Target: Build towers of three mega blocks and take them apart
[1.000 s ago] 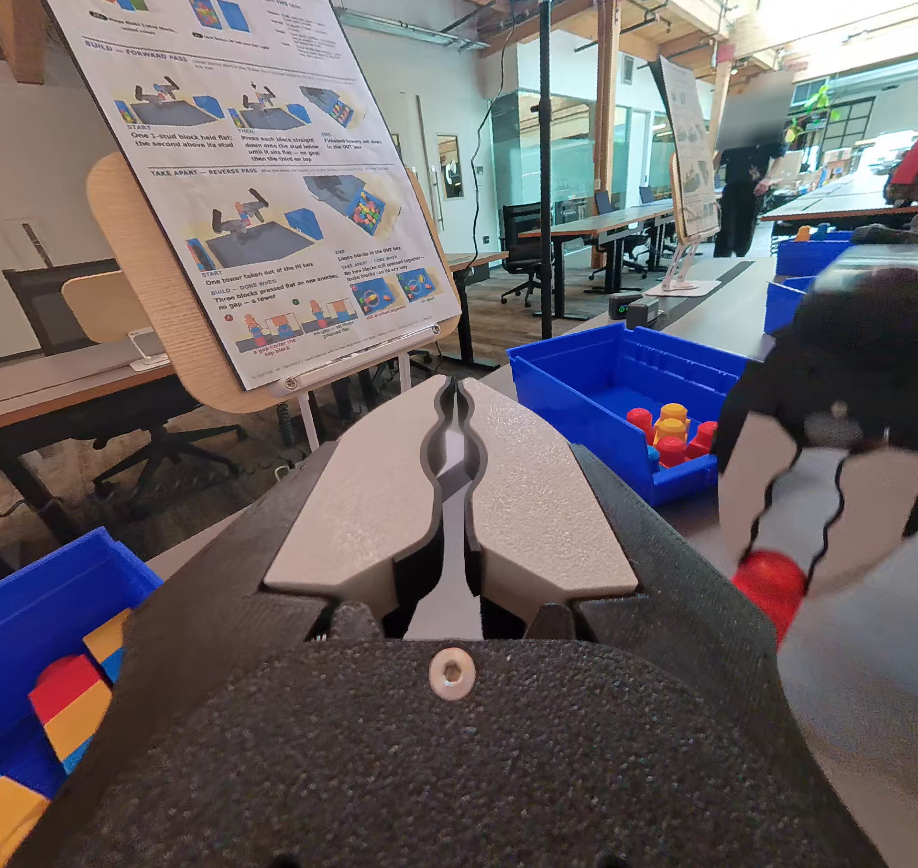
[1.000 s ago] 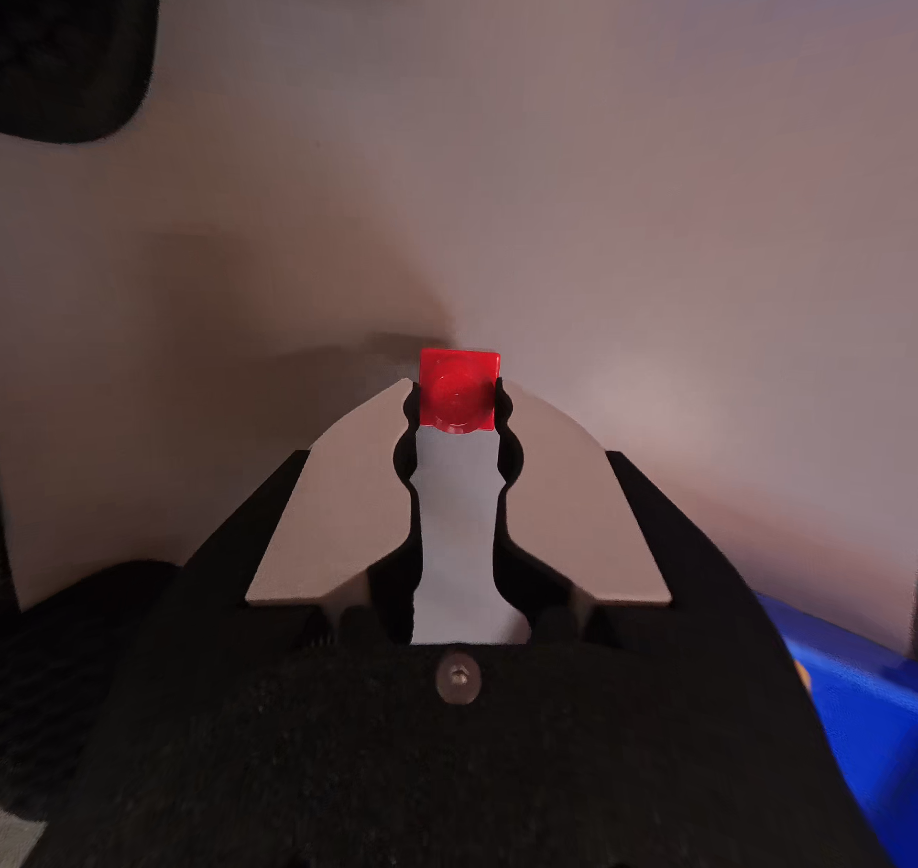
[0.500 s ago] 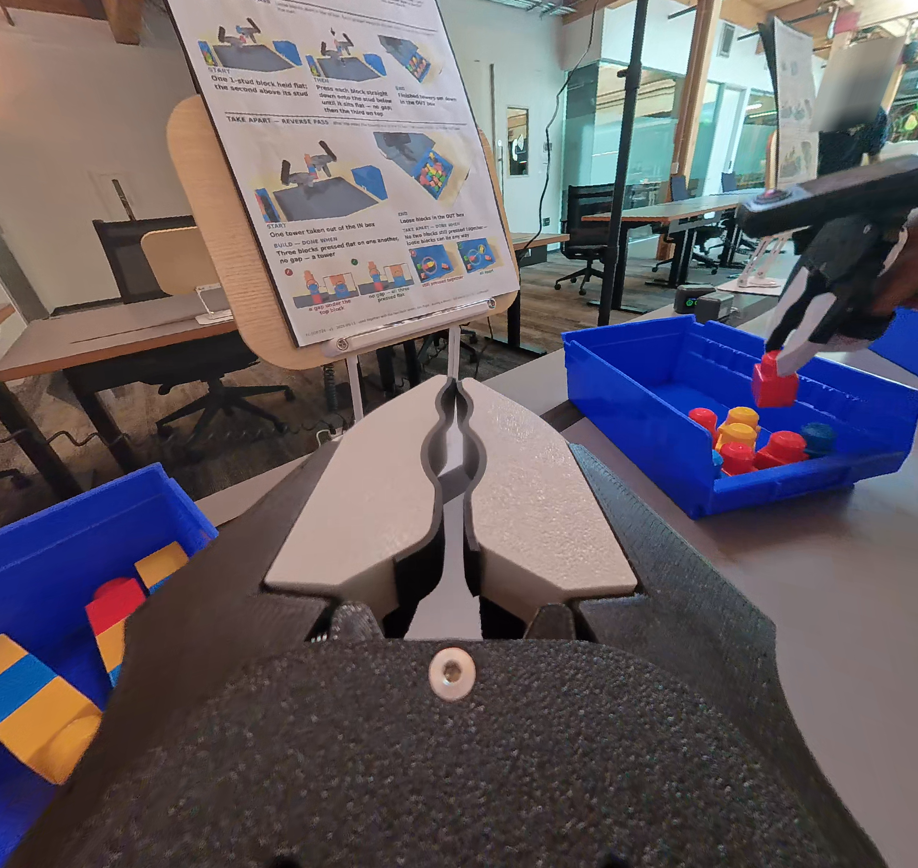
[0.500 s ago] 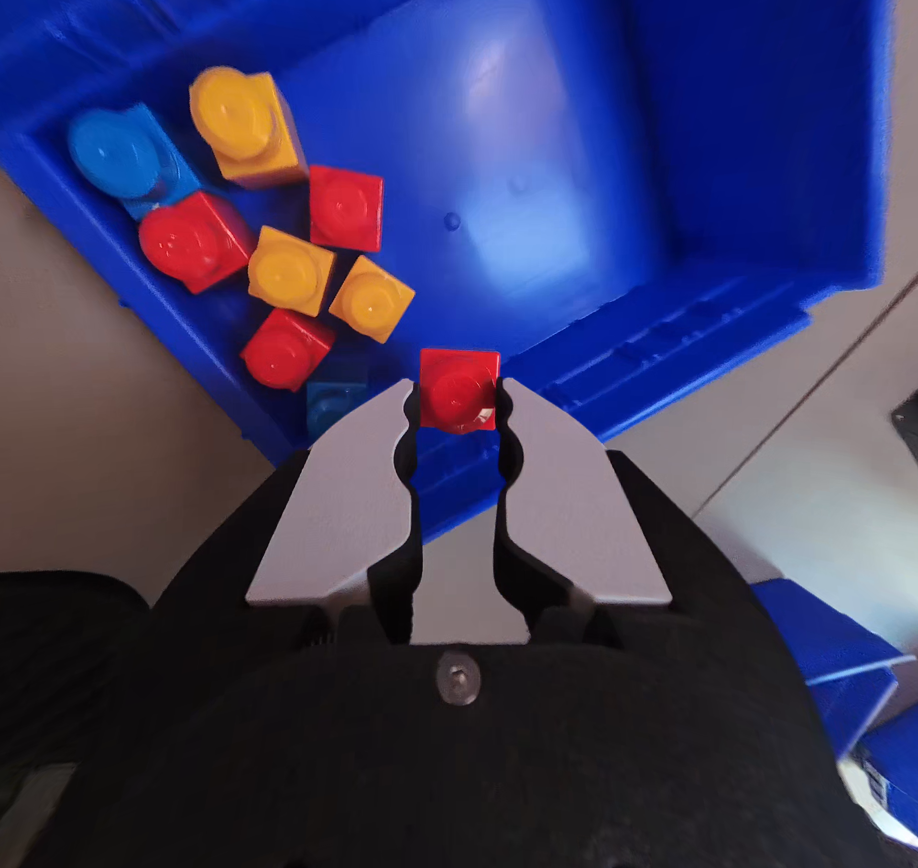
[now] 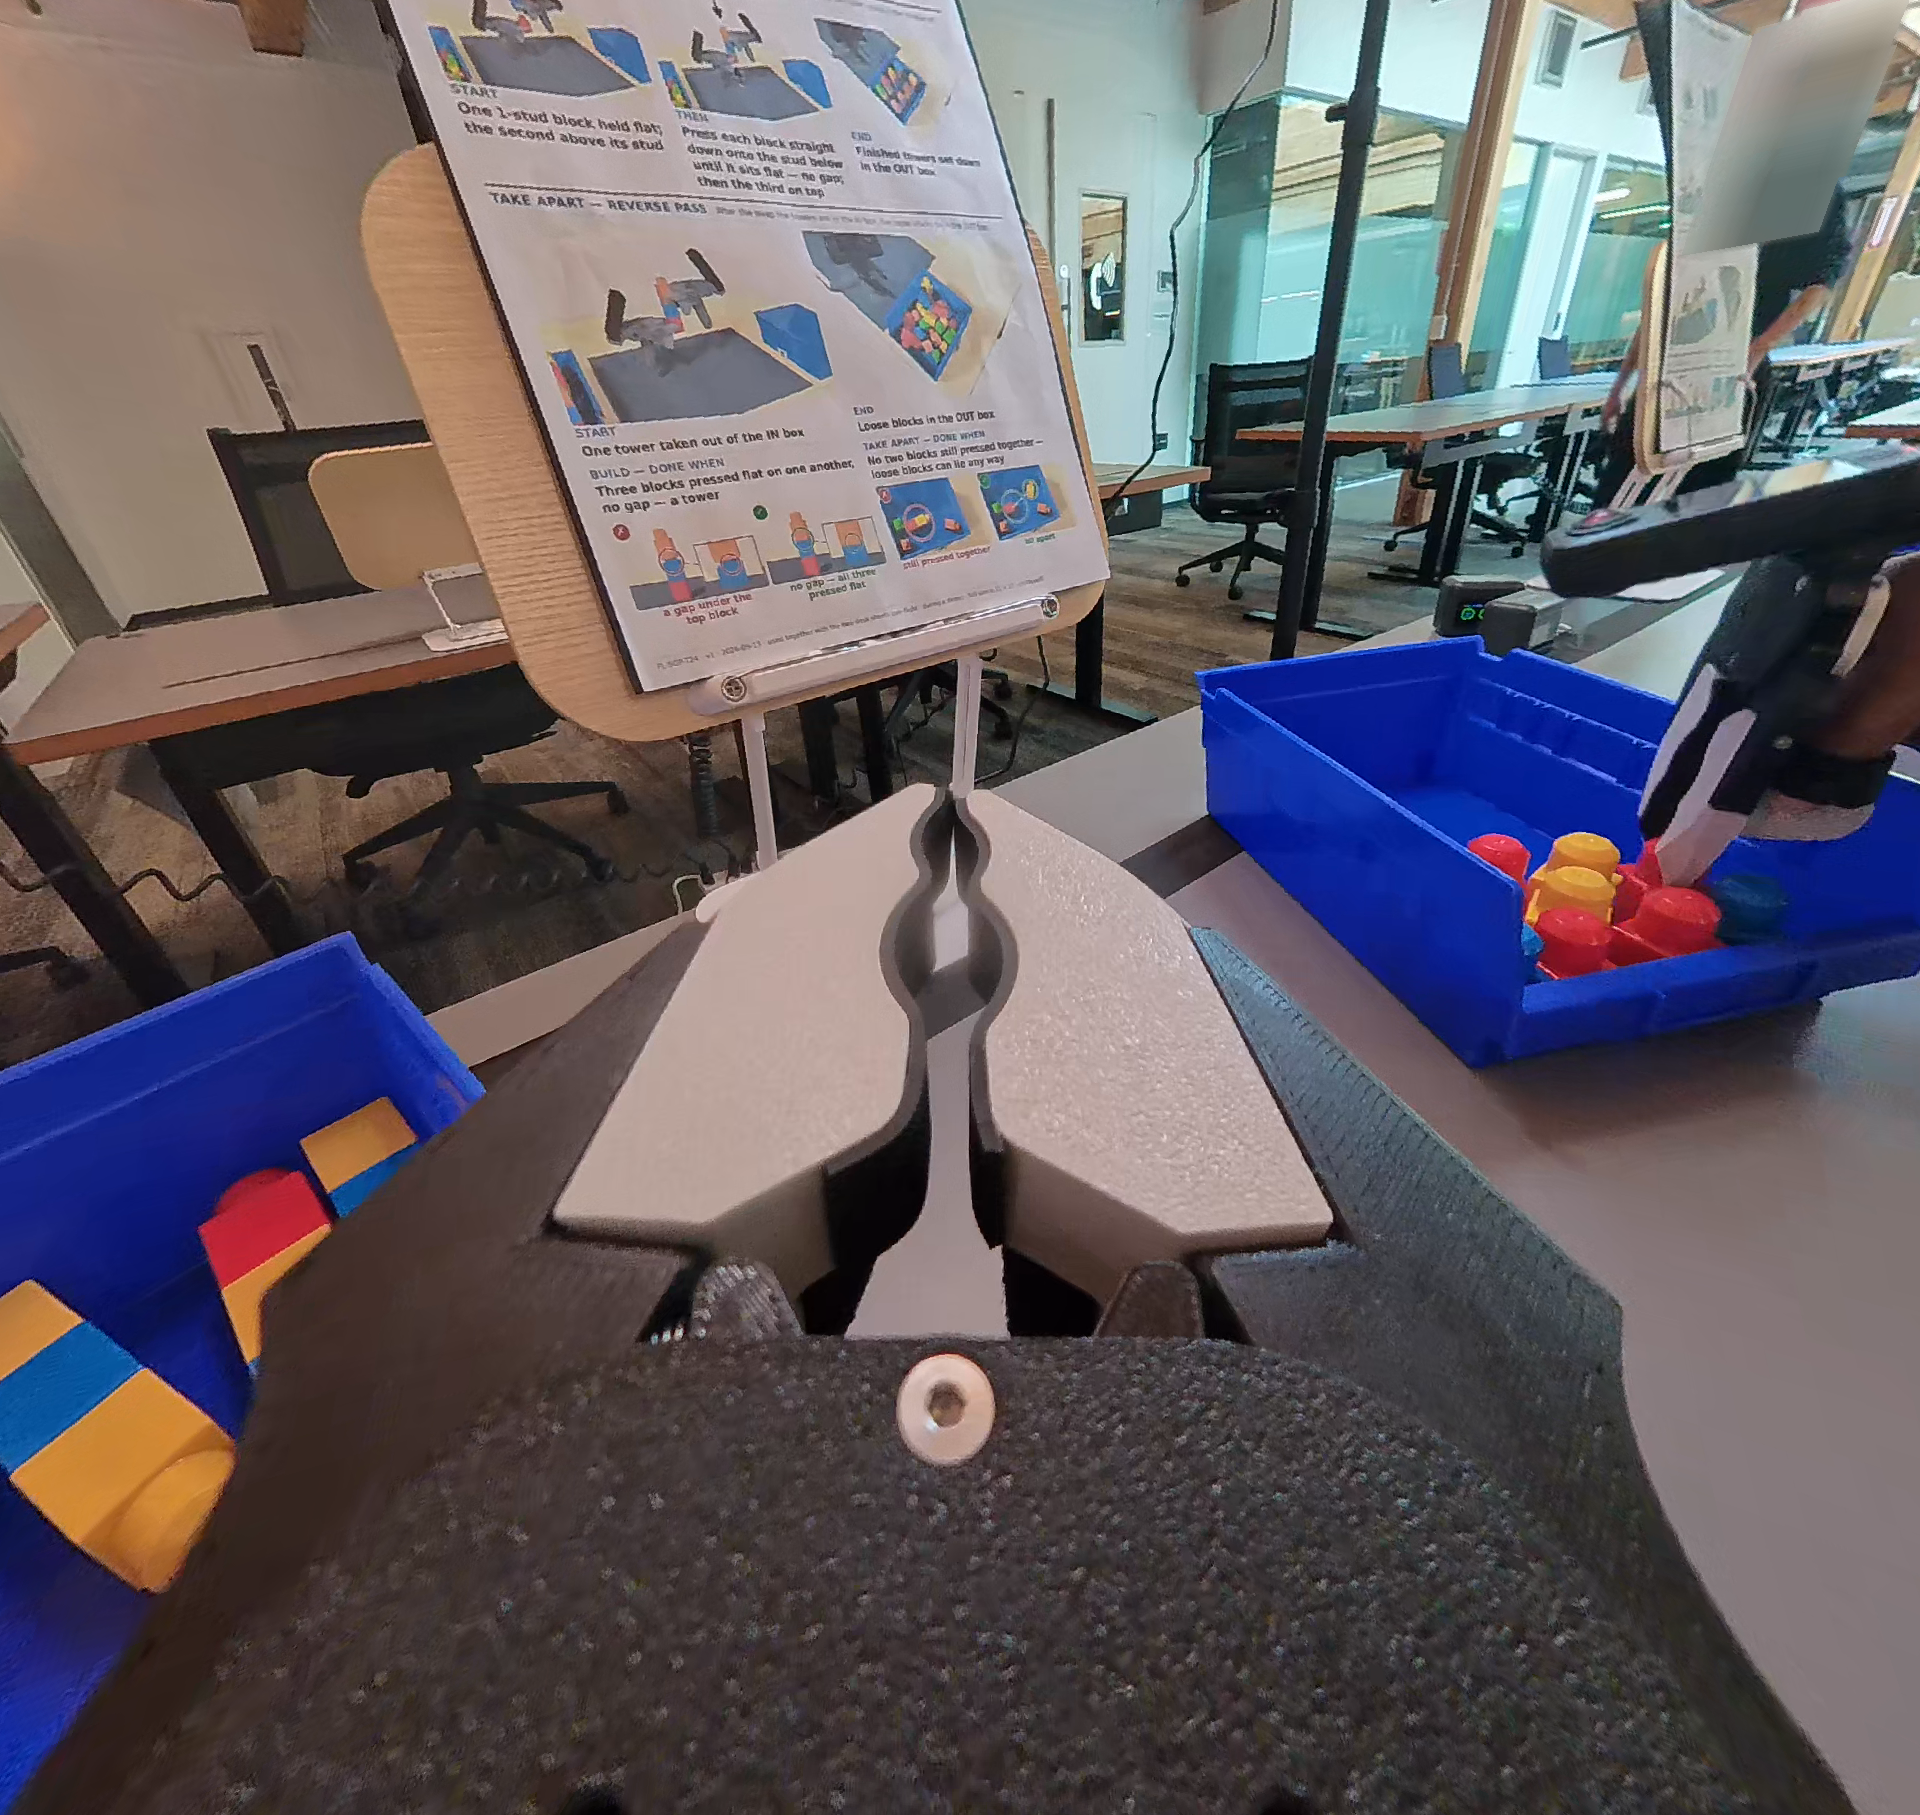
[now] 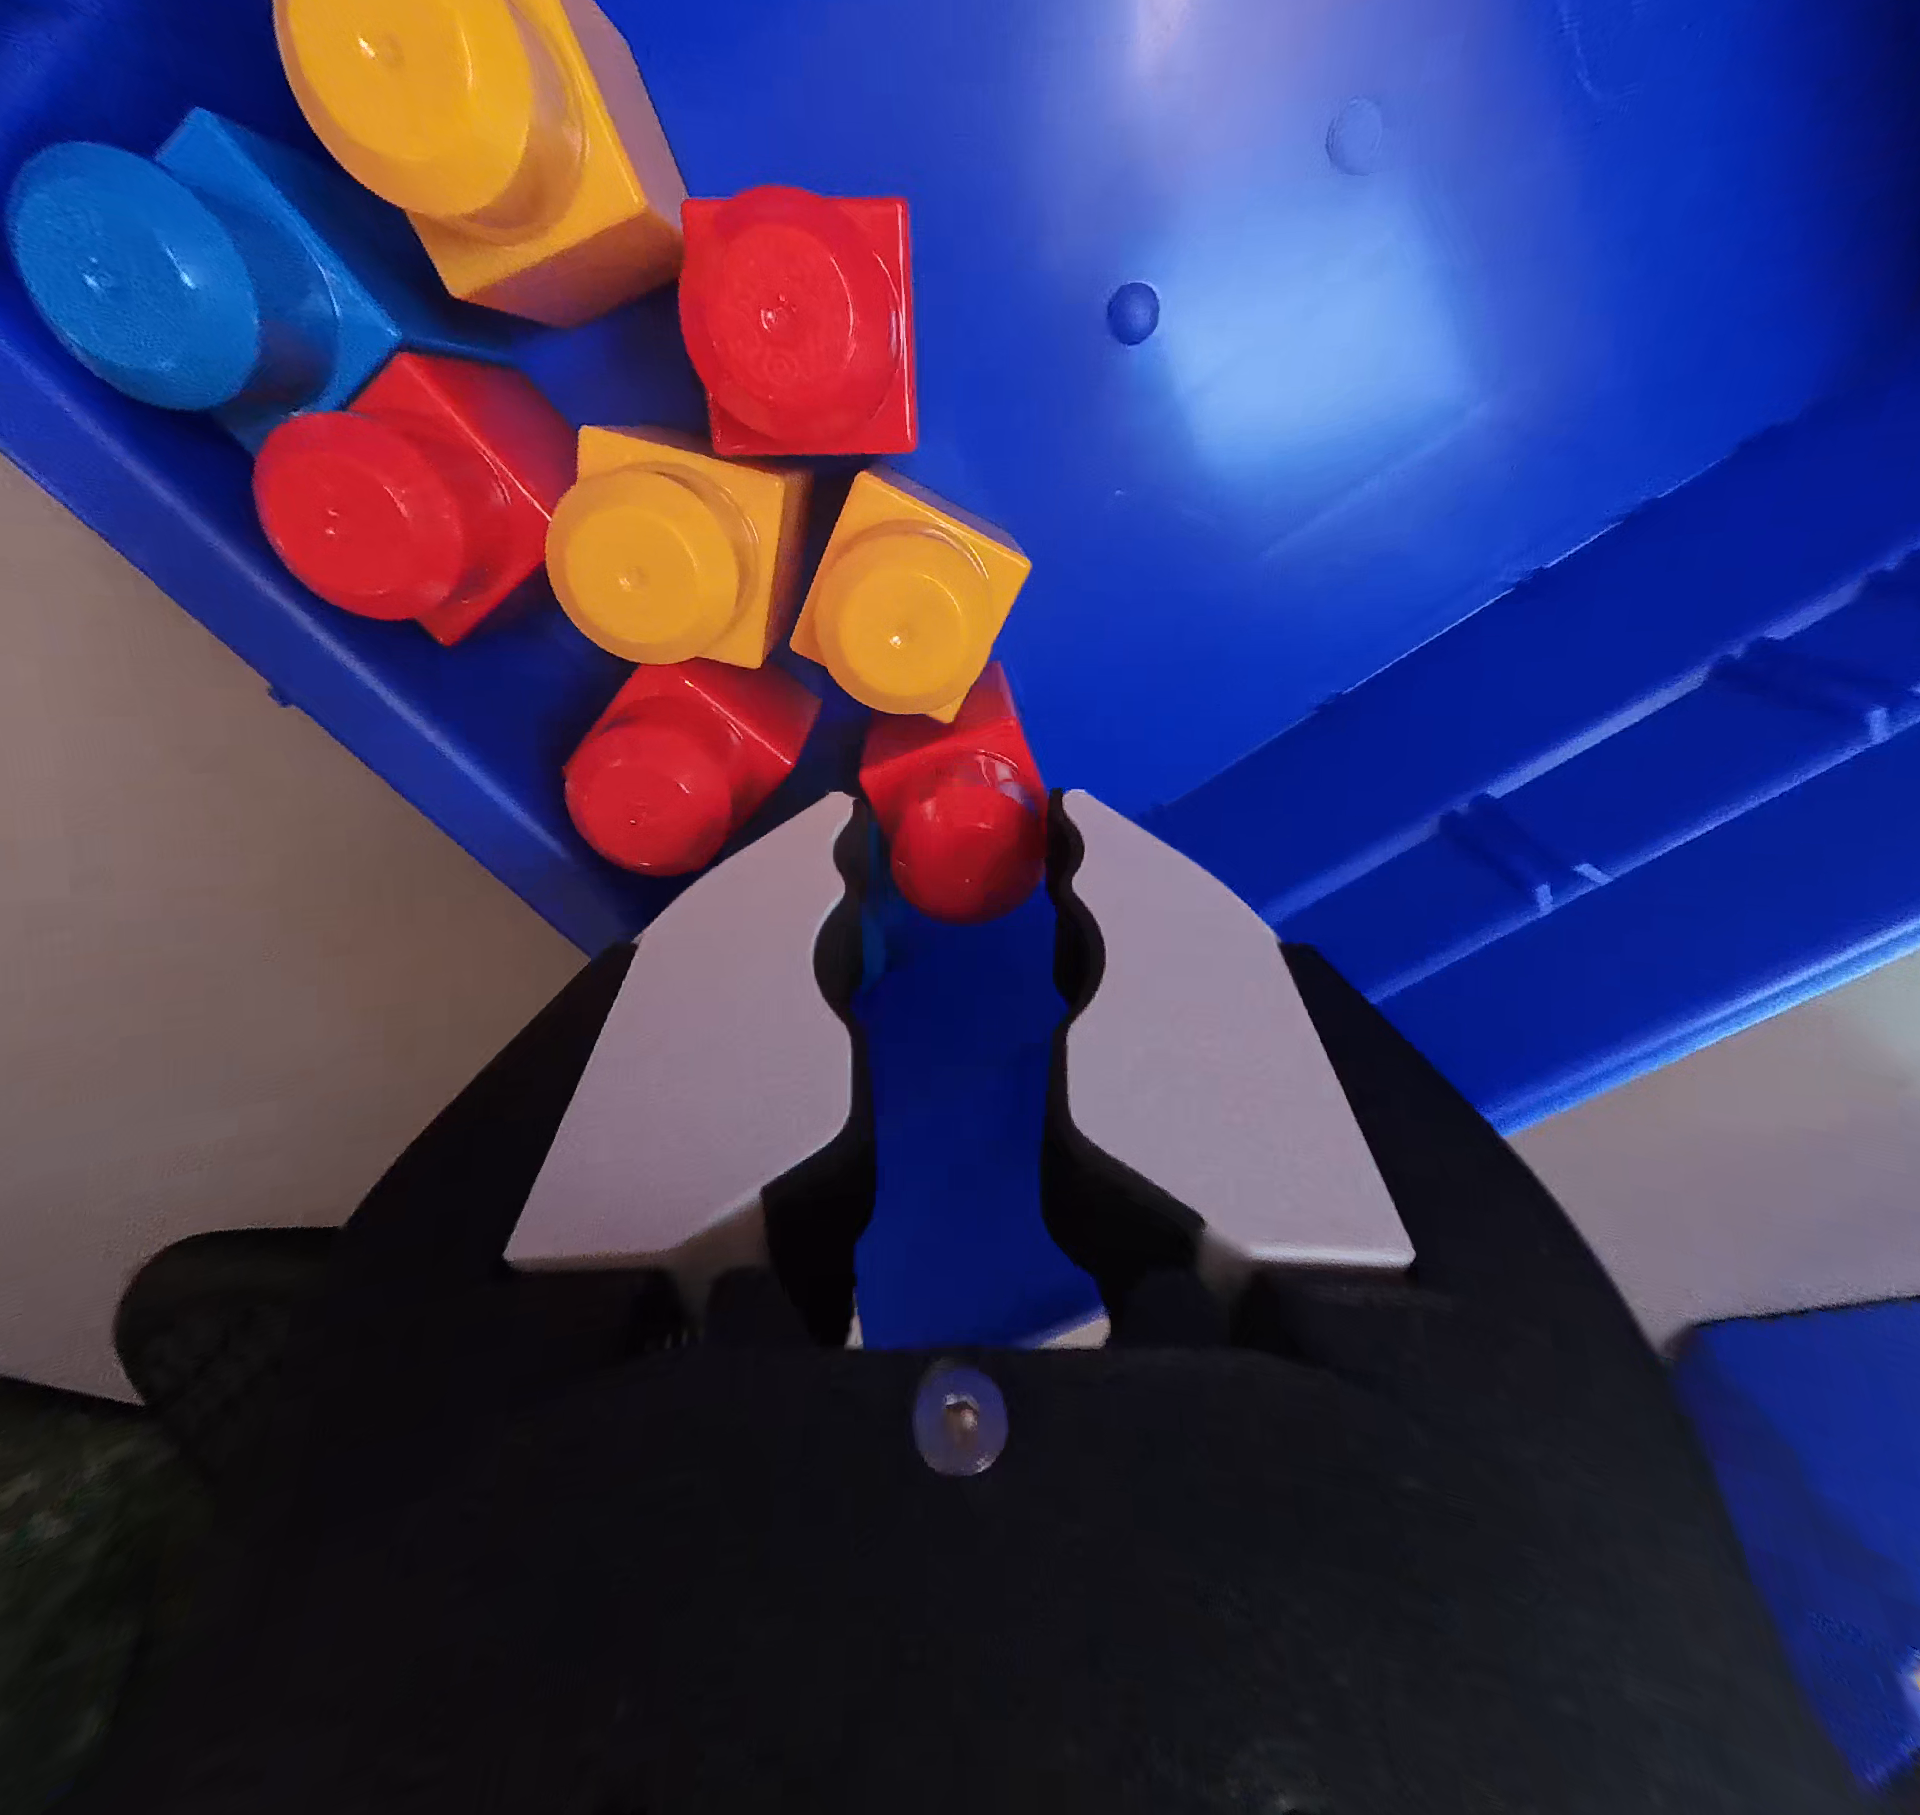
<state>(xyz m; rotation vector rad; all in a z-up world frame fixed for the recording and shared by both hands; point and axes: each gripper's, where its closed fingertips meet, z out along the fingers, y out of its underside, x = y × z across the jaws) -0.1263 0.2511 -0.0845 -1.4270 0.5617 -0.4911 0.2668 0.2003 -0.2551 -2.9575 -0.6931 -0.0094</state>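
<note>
Red plastic, glossy, with one round stud: that block (image 6: 961, 809) lies tilted between the tips of the right gripper (image 6: 951, 809), low in the centre of the right wrist view, and the jaws stand apart around it, released rather than clamped. It sits inside a blue plastic bin (image 6: 1351, 331), just beside a cluster of loose blocks (image 6: 665, 560) in yellow, red and blue in the upper left of the frame, each a smooth square with a single stud. In the left wrist view the same bin (image 5: 1351, 830) sits at mid right on a grey table (image 5: 1662, 1194), with the right gripper (image 5: 1694, 846) dipped into it. The left gripper (image 5: 951, 809), pale grey textured pads on a rough black body, fills the lower centre with its jaws clenched together on nothing. At lower left, a second blue bin (image 5: 208, 1069) holds stacked towers (image 5: 94, 1402) in yellow, blue and red. Behind, upper centre, a printed instruction sheet (image 5: 748, 311) with pictures and text rests on a wooden stand (image 5: 457, 415).
</note>
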